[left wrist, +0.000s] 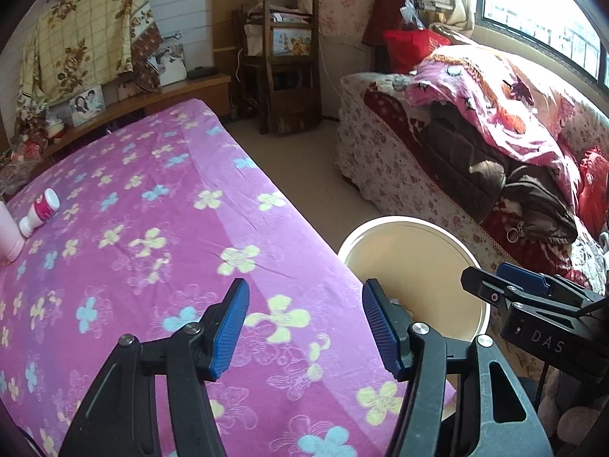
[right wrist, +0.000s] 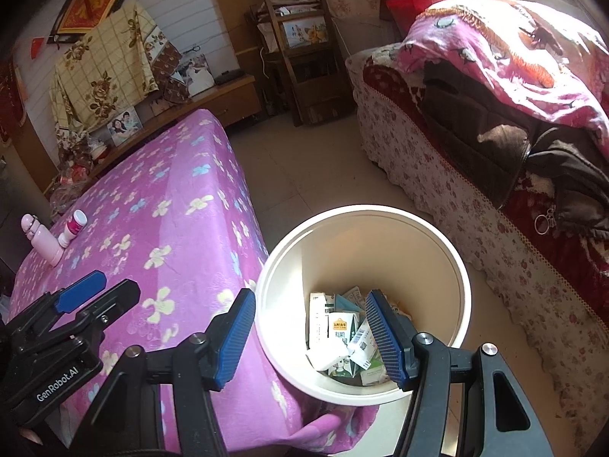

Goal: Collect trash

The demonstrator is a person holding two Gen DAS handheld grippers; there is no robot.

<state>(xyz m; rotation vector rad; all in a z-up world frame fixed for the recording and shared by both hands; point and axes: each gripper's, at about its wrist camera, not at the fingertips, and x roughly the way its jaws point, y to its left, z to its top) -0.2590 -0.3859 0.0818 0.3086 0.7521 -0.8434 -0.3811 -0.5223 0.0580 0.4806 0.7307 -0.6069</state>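
A white round bin (right wrist: 462,297) stands on the floor beside the table; several crumpled milk cartons (right wrist: 340,333) lie at its bottom. In the left wrist view the bin (left wrist: 474,266) shows past the table's edge. My right gripper (right wrist: 310,337) hovers above the bin's near rim, open, with nothing between its blue pads. My left gripper (left wrist: 306,329) hangs open over the purple flowered tablecloth (left wrist: 160,228), holding nothing. A small white and pink bottle (left wrist: 40,211) lies at the table's far left, leaning on a pink flask (right wrist: 42,240).
A sofa (right wrist: 449,175) piled with a pink blanket and dark clothes runs along the right under a window. A wooden chair (left wrist: 289,72) stands at the back. A low shelf (left wrist: 152,101) with framed photos sits behind the table. Tiled floor (right wrist: 304,175) lies between table and sofa.
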